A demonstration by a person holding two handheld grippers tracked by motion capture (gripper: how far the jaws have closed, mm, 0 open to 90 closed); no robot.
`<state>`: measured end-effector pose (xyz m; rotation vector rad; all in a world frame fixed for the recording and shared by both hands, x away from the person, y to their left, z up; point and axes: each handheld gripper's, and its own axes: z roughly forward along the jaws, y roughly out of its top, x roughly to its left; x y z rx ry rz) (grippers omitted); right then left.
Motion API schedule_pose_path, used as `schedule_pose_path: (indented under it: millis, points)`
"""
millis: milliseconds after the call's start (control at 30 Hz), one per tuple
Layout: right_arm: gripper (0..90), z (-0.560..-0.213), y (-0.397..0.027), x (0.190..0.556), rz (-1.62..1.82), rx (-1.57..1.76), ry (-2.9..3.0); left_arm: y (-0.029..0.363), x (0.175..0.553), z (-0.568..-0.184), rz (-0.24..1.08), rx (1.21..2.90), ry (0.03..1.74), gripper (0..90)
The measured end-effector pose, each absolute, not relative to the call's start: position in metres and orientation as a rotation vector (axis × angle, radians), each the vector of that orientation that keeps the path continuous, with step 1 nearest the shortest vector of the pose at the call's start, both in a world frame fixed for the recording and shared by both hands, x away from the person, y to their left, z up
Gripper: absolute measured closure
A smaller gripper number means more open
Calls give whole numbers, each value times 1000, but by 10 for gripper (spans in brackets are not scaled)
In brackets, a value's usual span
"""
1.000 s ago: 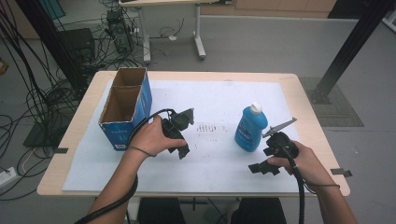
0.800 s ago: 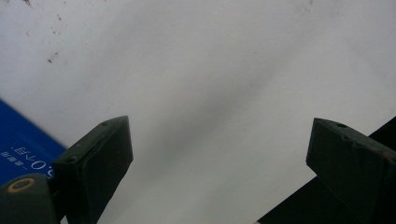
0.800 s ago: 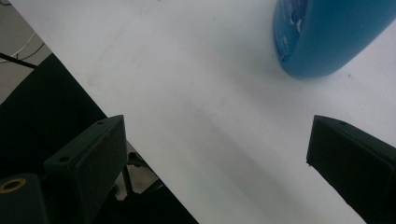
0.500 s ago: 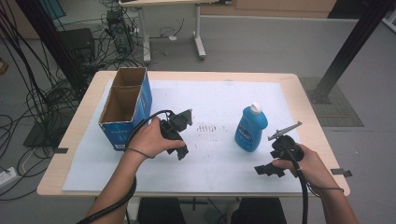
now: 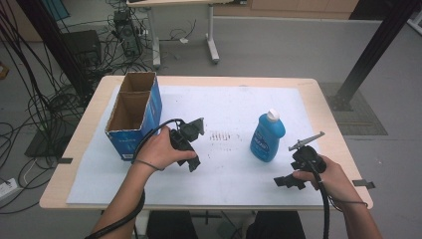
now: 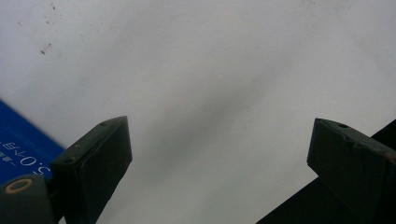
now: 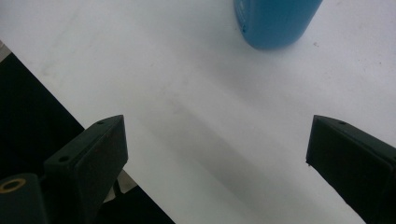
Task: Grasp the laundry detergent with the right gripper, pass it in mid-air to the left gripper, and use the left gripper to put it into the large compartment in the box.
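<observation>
A blue bottle [image 5: 266, 138] with a white cap stands upright on the white mat, right of centre. Its lower body is at the top of the right gripper view, bottle [image 7: 275, 21]. My right gripper [image 5: 287, 165] is open near the table's front right, a short way in front of the bottle and touching nothing; in its own view the right gripper [image 7: 217, 154] has only mat between its jaws. My left gripper [image 5: 196, 146] is open over the mat, just right of an open blue cardboard box [image 5: 133, 113]. The left gripper [image 6: 219, 154] holds nothing, with the box's corner [image 6: 18, 149] at lower left.
The white mat [image 5: 229, 107] covers most of the wooden table [image 5: 328, 107]. The mat's front edge [image 7: 56, 88] lies close under the right gripper. Cables and a desk stand on the floor behind the table.
My right gripper has drawn slightly back toward the table's front edge, away from the bottle. The left gripper has stayed where it was.
</observation>
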<state>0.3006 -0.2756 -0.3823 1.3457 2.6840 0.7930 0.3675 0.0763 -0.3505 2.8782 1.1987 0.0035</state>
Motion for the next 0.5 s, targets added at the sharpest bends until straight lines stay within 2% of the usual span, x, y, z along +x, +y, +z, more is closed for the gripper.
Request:
schedule_pose_path:
  millis: [500]
  points:
    - [51,-392,-282,302,822,1358,2626,77,366,-353,-1,2876,1204,69]
